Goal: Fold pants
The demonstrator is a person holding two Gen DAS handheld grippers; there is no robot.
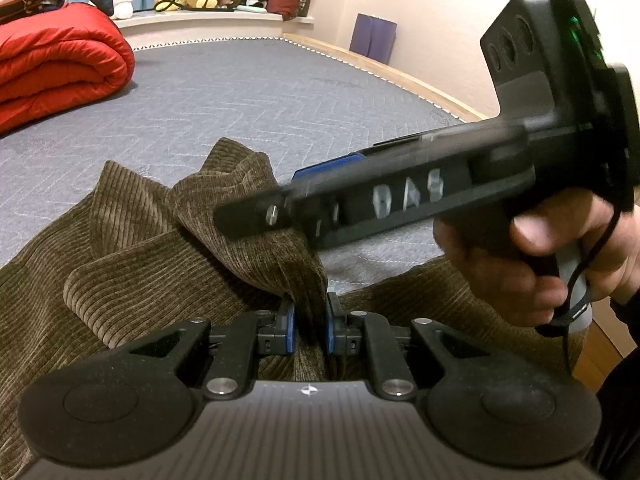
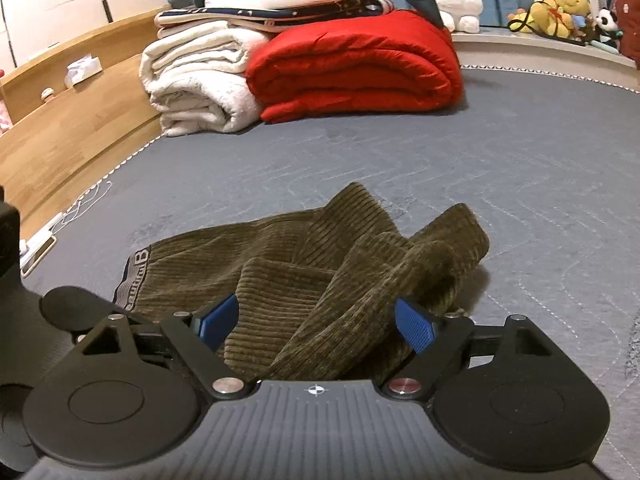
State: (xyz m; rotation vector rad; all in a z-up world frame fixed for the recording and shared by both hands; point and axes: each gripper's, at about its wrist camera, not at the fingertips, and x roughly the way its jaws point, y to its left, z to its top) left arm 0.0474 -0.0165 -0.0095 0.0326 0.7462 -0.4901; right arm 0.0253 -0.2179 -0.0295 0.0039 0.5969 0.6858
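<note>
1. The bed (image 2: 440,152) is carrying everything; its grey quilted cover is lying flat, with a red quilt (image 2: 356,68) rolled well behind.
2. The pants (image 2: 304,280), brown corduroy, are lying bunched near the bed's front edge, waistband to the left.
3. The left gripper (image 1: 311,326) is pinching a pant fold, jaws narrow.
4. The right gripper (image 2: 316,322) is hovering with jaws wide; it should probably take one clean edge, then both pull taut.

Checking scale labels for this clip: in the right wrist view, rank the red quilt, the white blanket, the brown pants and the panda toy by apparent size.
1. brown pants, though nearness inflates them
2. red quilt
3. white blanket
4. panda toy
</note>
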